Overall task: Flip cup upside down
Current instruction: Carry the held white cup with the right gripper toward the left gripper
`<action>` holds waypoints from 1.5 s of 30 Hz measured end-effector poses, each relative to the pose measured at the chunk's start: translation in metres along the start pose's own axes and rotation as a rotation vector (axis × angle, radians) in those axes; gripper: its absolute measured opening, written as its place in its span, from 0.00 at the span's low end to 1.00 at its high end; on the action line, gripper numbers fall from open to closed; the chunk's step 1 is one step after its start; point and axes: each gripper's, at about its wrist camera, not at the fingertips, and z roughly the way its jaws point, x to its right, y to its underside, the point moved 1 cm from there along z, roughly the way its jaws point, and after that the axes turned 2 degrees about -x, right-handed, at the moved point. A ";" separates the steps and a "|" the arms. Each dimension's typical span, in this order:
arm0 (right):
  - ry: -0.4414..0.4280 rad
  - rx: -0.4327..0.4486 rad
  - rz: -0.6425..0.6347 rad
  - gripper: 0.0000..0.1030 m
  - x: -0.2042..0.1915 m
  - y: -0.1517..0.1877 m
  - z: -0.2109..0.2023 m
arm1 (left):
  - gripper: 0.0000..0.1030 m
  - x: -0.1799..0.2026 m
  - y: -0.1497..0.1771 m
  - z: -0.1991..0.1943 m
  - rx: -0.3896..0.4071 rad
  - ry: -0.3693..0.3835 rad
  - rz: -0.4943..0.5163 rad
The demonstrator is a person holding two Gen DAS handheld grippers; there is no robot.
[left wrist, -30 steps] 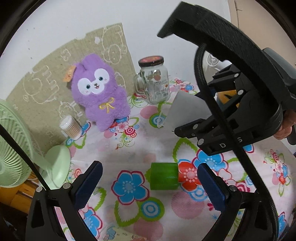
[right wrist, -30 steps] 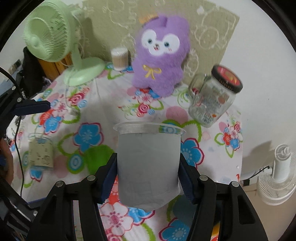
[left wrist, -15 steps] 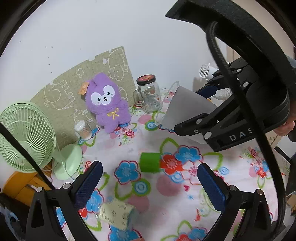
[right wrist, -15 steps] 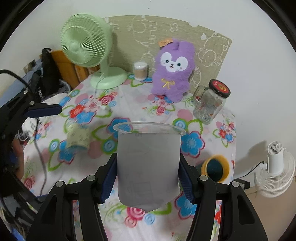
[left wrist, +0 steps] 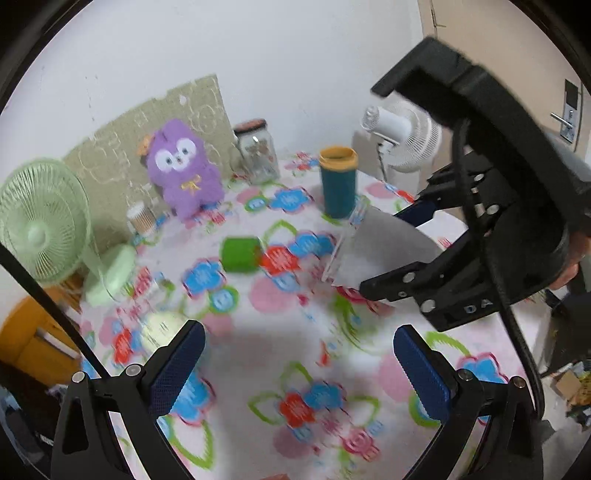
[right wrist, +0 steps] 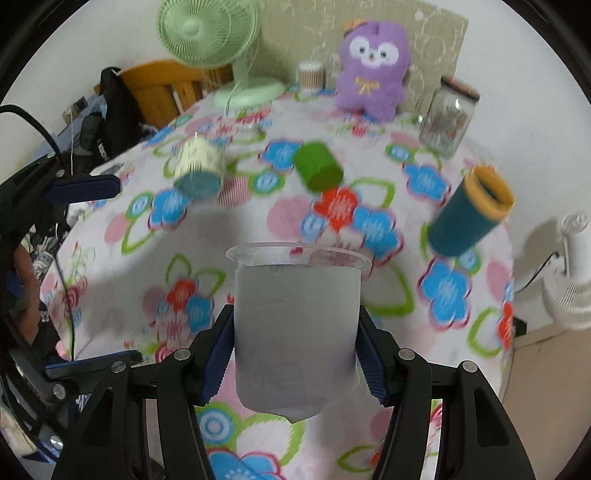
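My right gripper [right wrist: 297,363] is shut on a frosted clear plastic cup [right wrist: 297,325] and holds it in the air above the flowered tablecloth [right wrist: 122,221], with the rim pointing forward away from the camera. In the left wrist view the same cup [left wrist: 376,249] lies tilted on its side in the right gripper [left wrist: 413,254], rim toward the left. My left gripper [left wrist: 291,367] is open and empty, above the near part of the table.
On the table are a green cup [right wrist: 317,168] on its side, a cream patterned cup [right wrist: 199,162] on its side, a teal cup with a yellow rim [right wrist: 471,212], a glass jar [right wrist: 448,118], a purple plush [right wrist: 373,68], a green fan [right wrist: 210,33] and a small cotton-swab tub [right wrist: 310,75]. A white fan [left wrist: 402,138] stands off the table.
Both grippers have pulled back and up from the table, so more of it shows. The right gripper still holds the cup; the left stays open.
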 end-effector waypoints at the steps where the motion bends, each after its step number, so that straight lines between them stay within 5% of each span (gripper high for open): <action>1: 0.001 -0.006 0.006 0.62 -0.001 0.005 0.003 | 1.00 0.003 0.006 0.001 -0.008 0.000 -0.001; 20: 0.081 -0.072 -0.028 0.63 -0.017 0.061 0.031 | 1.00 0.035 0.064 0.021 -0.080 0.010 -0.118; 25: 0.083 -0.083 -0.040 0.77 -0.018 0.063 0.034 | 1.00 0.036 0.067 0.023 -0.087 0.009 -0.132; 33: 0.035 -0.035 0.000 0.86 -0.010 0.058 0.017 | 1.00 0.034 0.067 0.019 -0.083 0.027 -0.169; 45: -0.050 0.076 0.100 0.86 0.022 0.058 -0.025 | 1.00 0.034 0.058 0.008 -0.058 0.056 -0.260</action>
